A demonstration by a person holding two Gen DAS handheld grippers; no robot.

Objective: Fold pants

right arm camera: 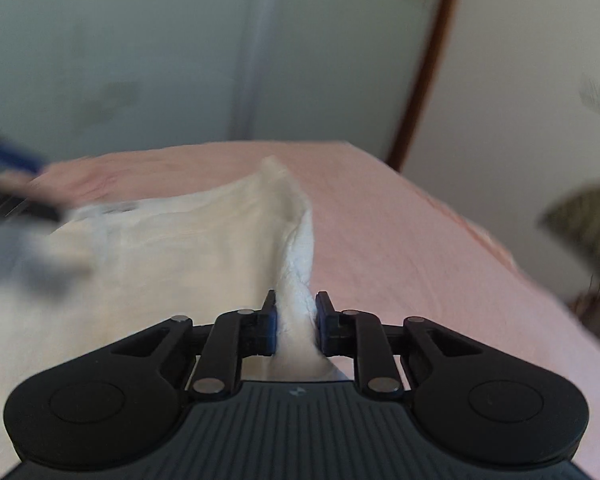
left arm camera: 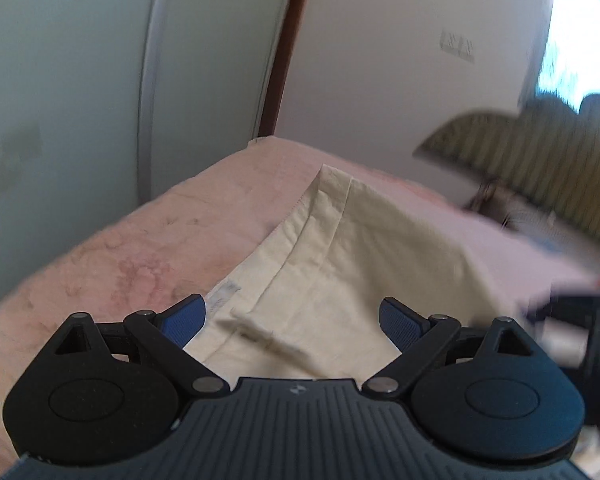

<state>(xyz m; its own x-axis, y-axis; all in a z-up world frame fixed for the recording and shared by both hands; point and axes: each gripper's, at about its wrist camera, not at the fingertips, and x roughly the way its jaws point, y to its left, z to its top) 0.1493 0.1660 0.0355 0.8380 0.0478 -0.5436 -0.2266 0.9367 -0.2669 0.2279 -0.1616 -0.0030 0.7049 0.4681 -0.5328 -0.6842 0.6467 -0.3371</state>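
Cream pants point(left arm camera: 340, 248) lie on a pink bed cover point(left arm camera: 140, 248). In the left wrist view my left gripper point(left arm camera: 294, 316) is open, its blue pads wide apart just above the near part of the pants, holding nothing. In the right wrist view my right gripper point(right arm camera: 296, 320) is shut on a bunched ridge of the pants point(right arm camera: 180, 256) and lifts that edge off the bed point(right arm camera: 420, 248). The right gripper shows blurred at the right edge of the left wrist view point(left arm camera: 580, 320). The left gripper shows blurred at the left edge of the right wrist view point(right arm camera: 16, 184).
A pale wardrobe door point(left arm camera: 80, 80) and a brown door frame point(left arm camera: 284, 60) stand behind the bed. A striped cushion or headboard point(left arm camera: 540, 152) lies at the right, under a bright window point(left arm camera: 572, 40). The bed edge falls away at the far left.
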